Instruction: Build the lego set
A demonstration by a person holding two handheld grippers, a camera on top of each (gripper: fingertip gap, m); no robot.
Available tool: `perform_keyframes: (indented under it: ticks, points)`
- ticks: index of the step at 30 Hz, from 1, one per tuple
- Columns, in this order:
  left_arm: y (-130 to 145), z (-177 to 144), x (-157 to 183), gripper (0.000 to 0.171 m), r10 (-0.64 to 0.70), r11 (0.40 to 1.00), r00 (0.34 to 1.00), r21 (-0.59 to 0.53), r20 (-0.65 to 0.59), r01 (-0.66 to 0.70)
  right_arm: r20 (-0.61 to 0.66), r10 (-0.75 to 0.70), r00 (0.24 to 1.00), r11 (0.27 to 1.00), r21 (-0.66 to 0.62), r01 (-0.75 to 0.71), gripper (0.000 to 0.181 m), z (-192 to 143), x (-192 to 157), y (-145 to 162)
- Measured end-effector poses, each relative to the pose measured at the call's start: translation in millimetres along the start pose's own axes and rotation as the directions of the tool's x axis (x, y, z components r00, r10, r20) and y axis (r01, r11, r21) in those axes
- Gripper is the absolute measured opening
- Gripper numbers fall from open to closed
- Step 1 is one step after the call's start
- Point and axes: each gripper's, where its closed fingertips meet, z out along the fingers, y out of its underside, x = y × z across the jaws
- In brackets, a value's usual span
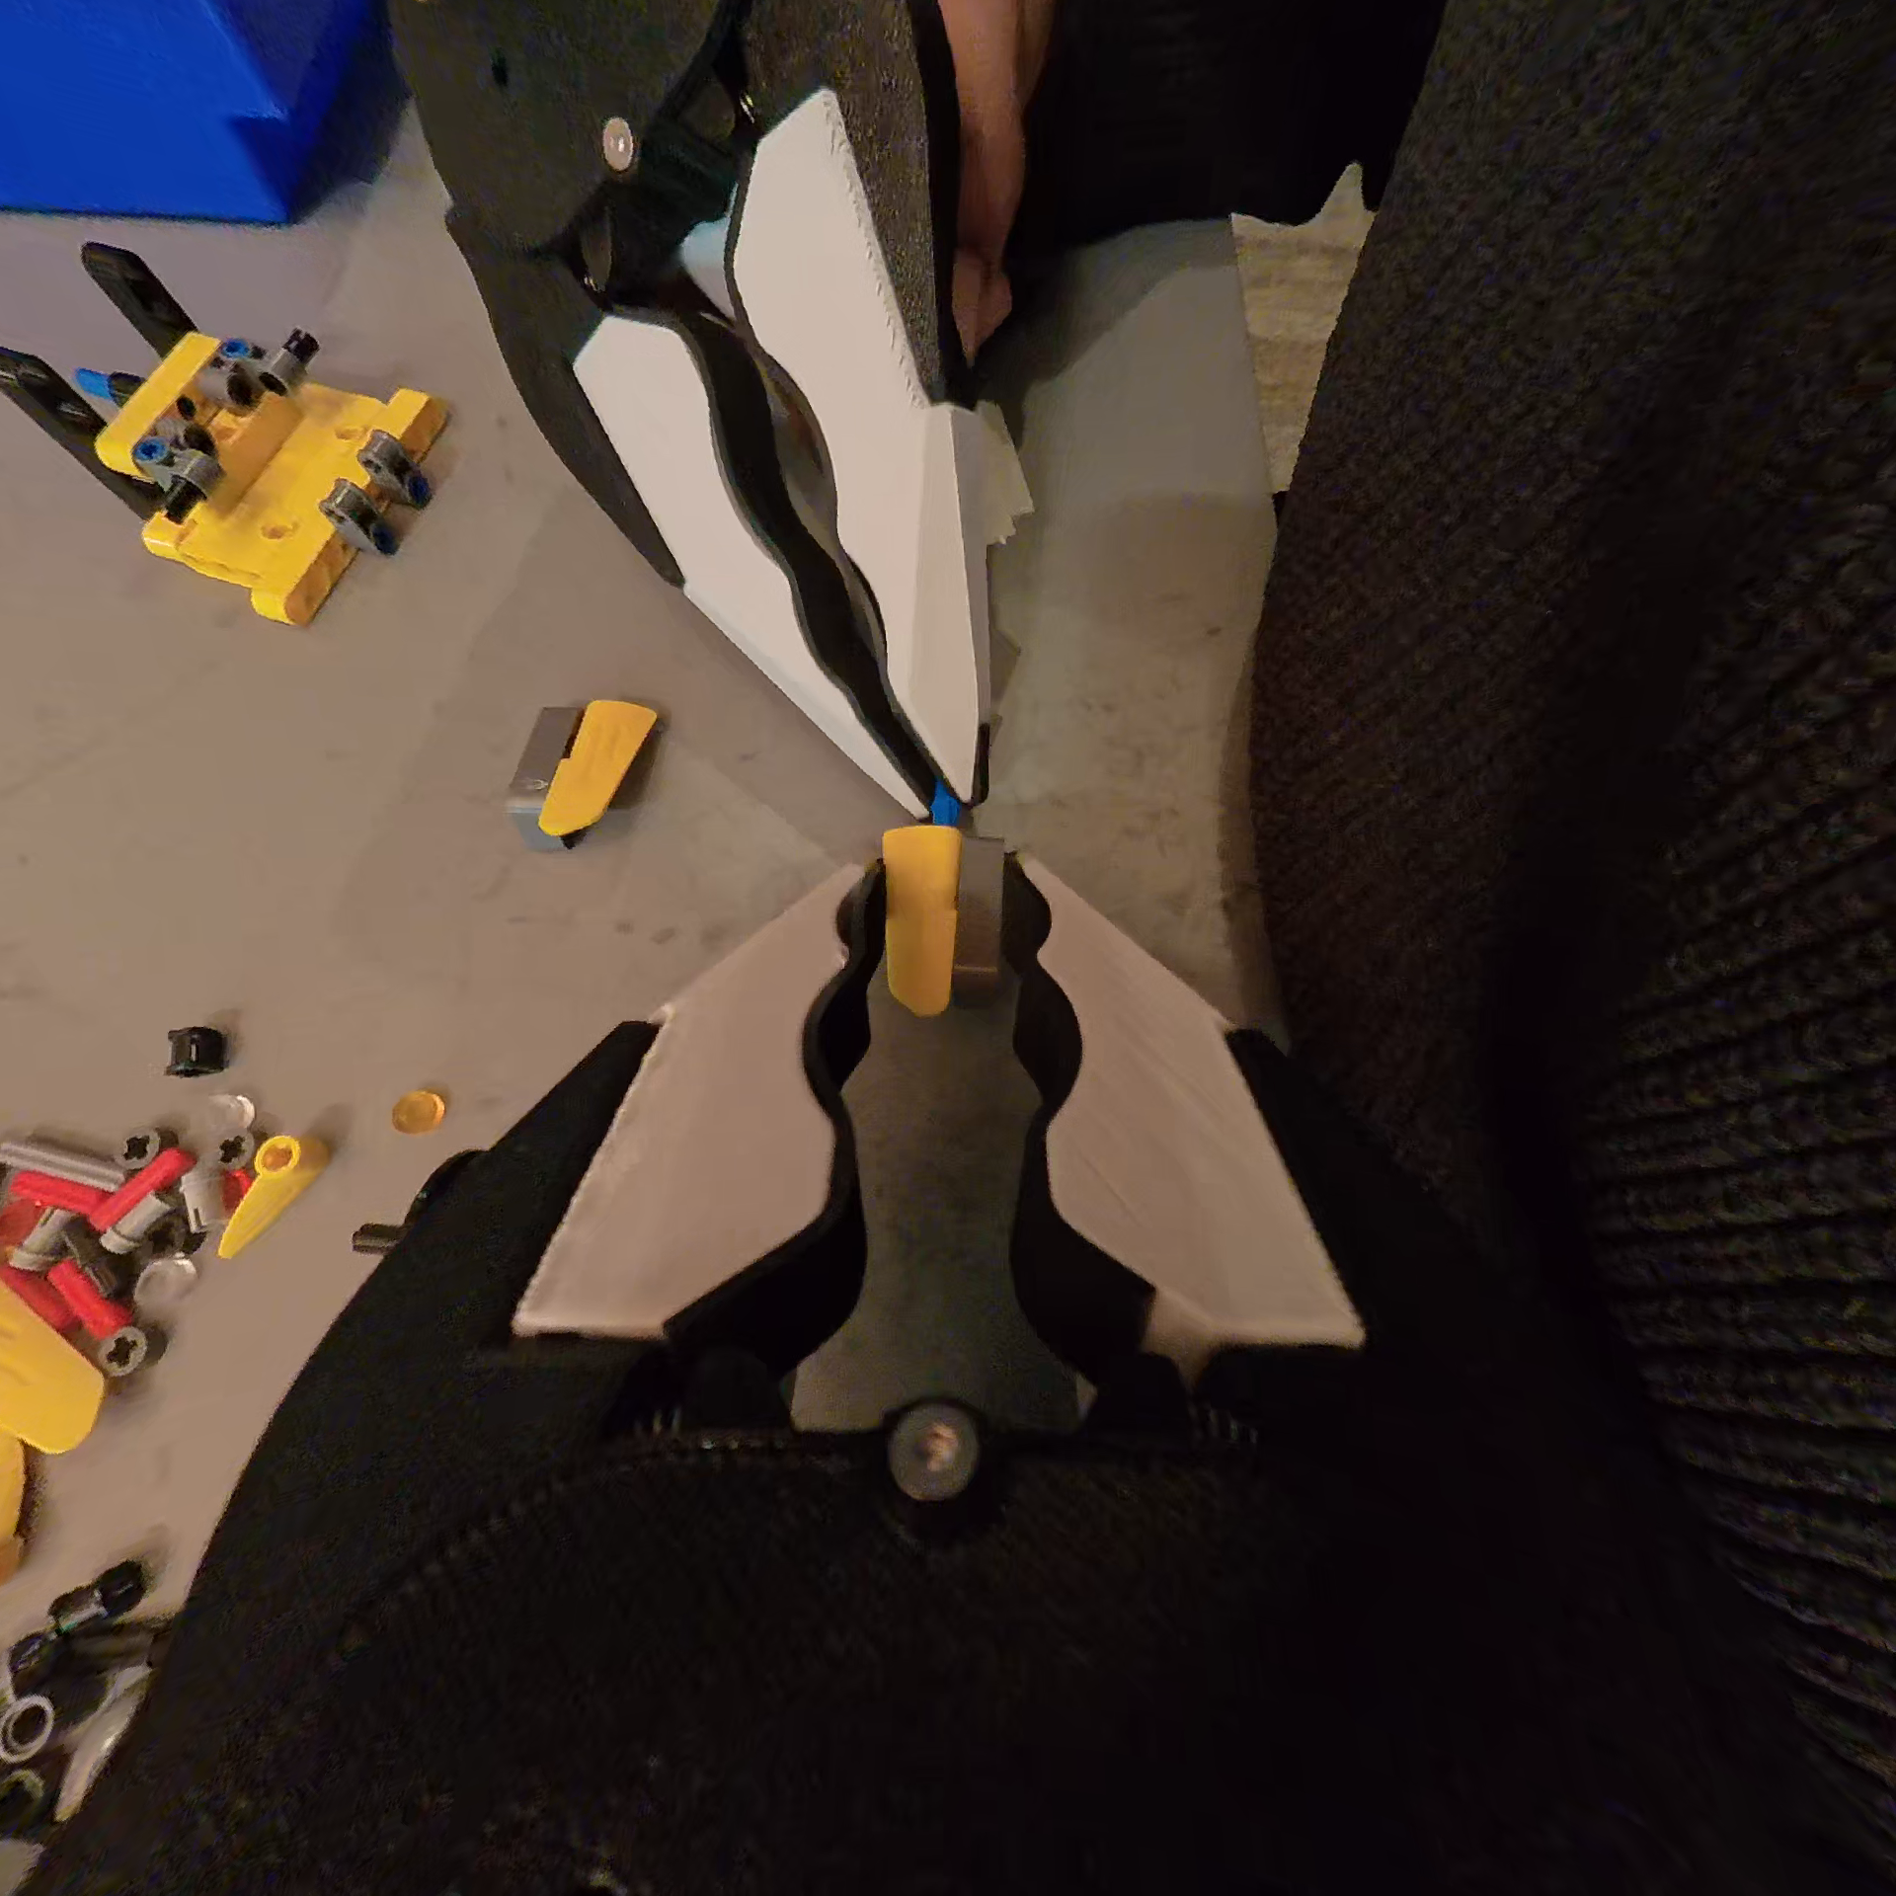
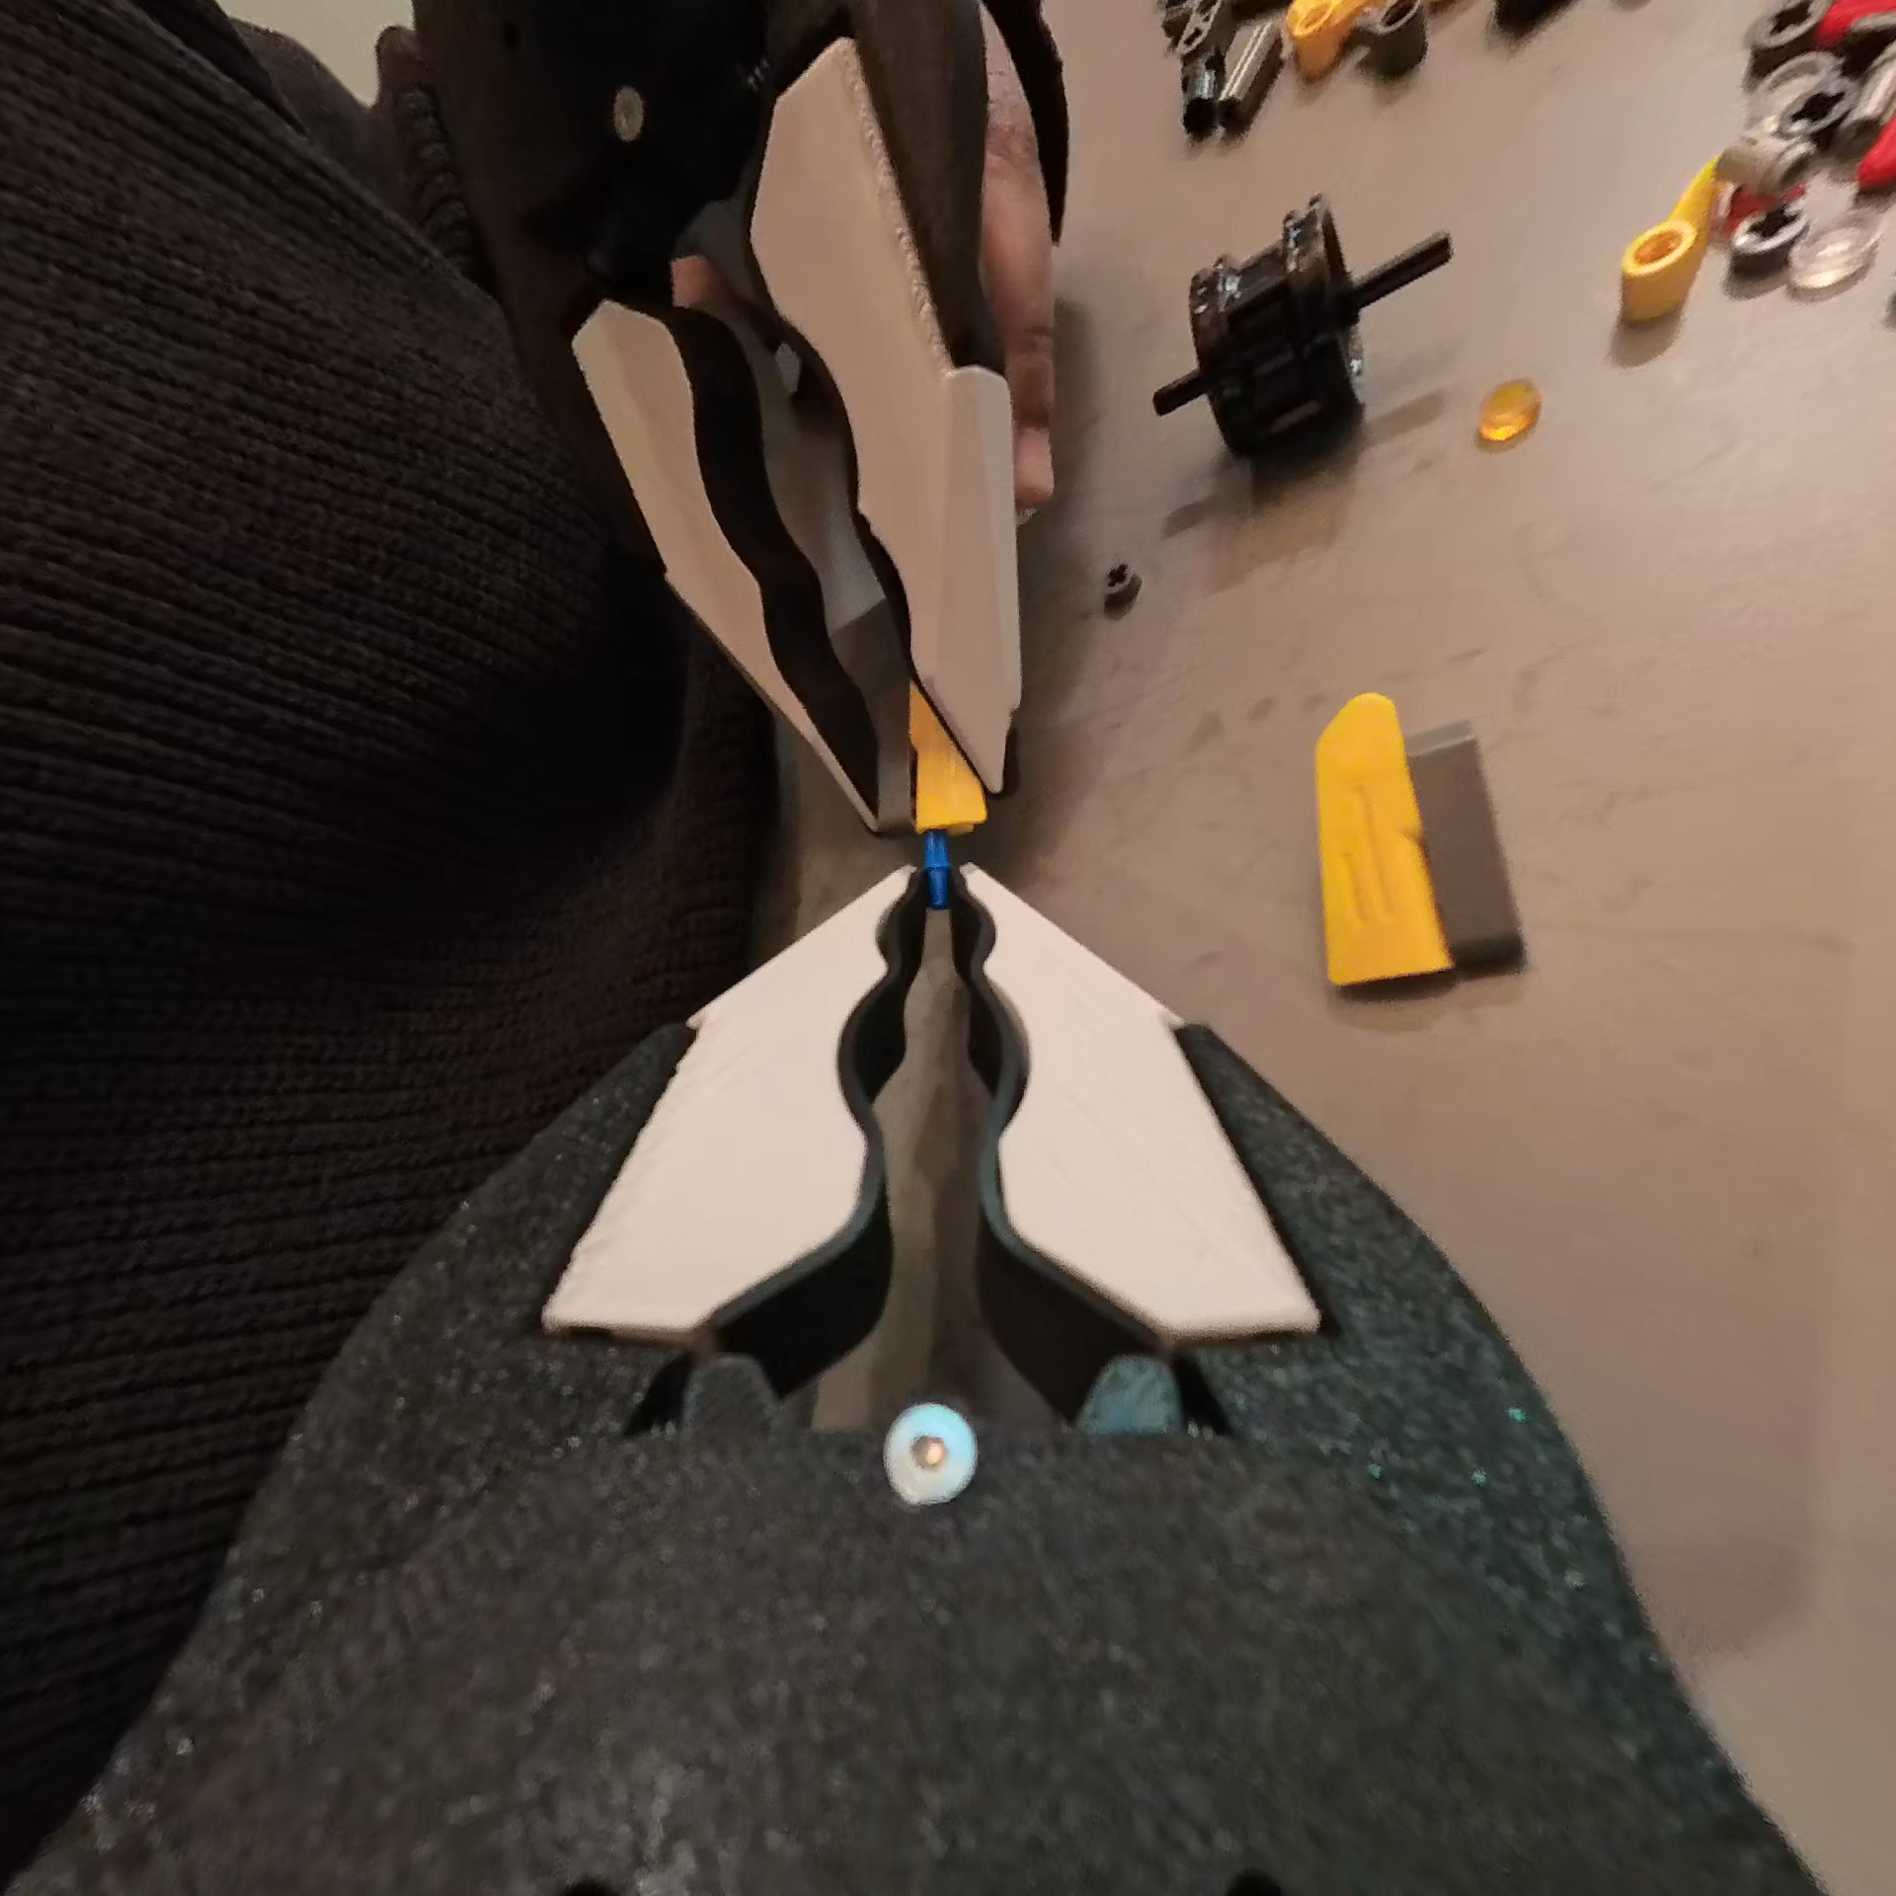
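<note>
My left gripper (image 1: 939, 882) is shut on a yellow-and-grey toy panel piece (image 1: 923, 923), held above the grey table. My right gripper (image 2: 934, 887) is shut on a small blue pin (image 2: 935, 872). The two grippers meet tip to tip: the blue pin (image 1: 946, 808) touches the top end of the yellow piece (image 2: 942, 785). In the left wrist view the right gripper (image 1: 959, 795) comes down from the top. In the right wrist view the left gripper (image 2: 939, 811) does the same.
A second yellow-and-grey panel piece (image 1: 585, 778) (image 2: 1411, 852) lies on the table. A yellow toy assembly with black beams (image 1: 277, 462), a blue box (image 1: 174, 103), a pile of loose small parts (image 1: 103, 1231), a black wheel hub on an axle (image 2: 1282, 339) and a dark knitted sleeve (image 1: 1590, 821) are around. Less than 4 cm separates the two grippers' tips.
</note>
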Motion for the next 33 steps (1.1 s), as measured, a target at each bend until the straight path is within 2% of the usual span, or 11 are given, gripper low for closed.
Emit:
perform_keyframes:
  ticks: [16,23,33]
  points:
    - [0.4,3.0,5.4,0.019,0.011,1.0,0.999,-0.014,-0.039,-0.012,0.056,0.043,0.997,0.999,-0.027,-0.041,0.003,2.1,-4.1,5.1]
    - [4.2,6.6,8.4,0.019,0.019,0.999,0.998,-0.047,-0.055,-0.022,0.028,0.016,0.999,0.998,-0.058,-0.014,0.003,5.1,-3.2,9.5]
    - [8.2,9.7,3.3,0.018,0.031,0.996,1.0,-0.078,0.004,-0.03,-0.073,-0.049,0.996,0.997,-0.07,0.044,0.003,5.6,3.6,8.9]
